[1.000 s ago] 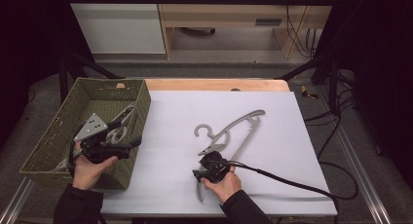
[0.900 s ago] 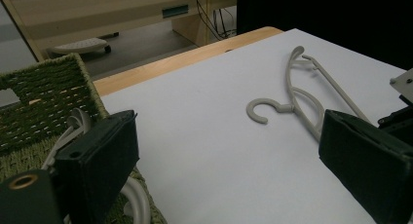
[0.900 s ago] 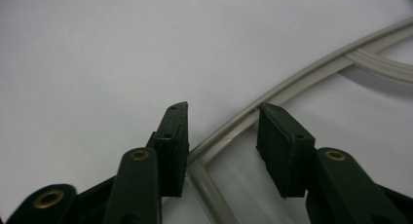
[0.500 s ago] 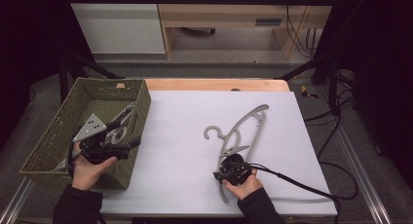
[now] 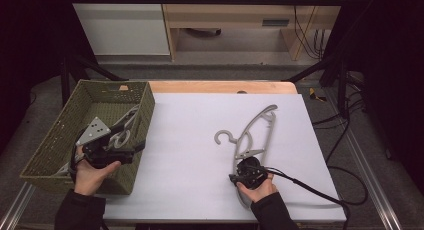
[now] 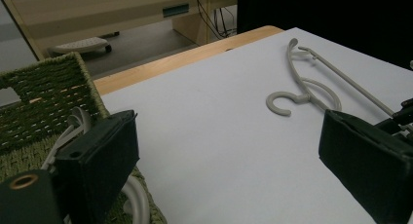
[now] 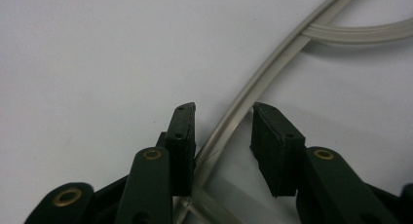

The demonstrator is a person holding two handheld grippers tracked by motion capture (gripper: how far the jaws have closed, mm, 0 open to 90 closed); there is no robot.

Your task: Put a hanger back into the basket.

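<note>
- While parked at the near rim of the olive woven basket (image 5: 65, 135), left gripper (image 6: 229, 160): jaws wide apart, nothing between, more grey hangers (image 5: 122, 130) inside the basket.
- Right gripper (image 7: 221, 131) down on the white counter (image 5: 190, 135), astride the lower end of the grey plastic clothes hanger (image 5: 252, 135).
- Jaws just reopened slightly; hanger bar between, against the left pad, clear of the right, so not clamped.
- Hanger flat on counter, right of centre, hook toward the basket.

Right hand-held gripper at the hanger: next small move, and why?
Probably close it fully. In its own view the right hand-held gripper straddles the grey hanger arm: one pad touches, the other stands off. Its jaws have just been closing and reopening slightly, so nothing is clamped.
</note>
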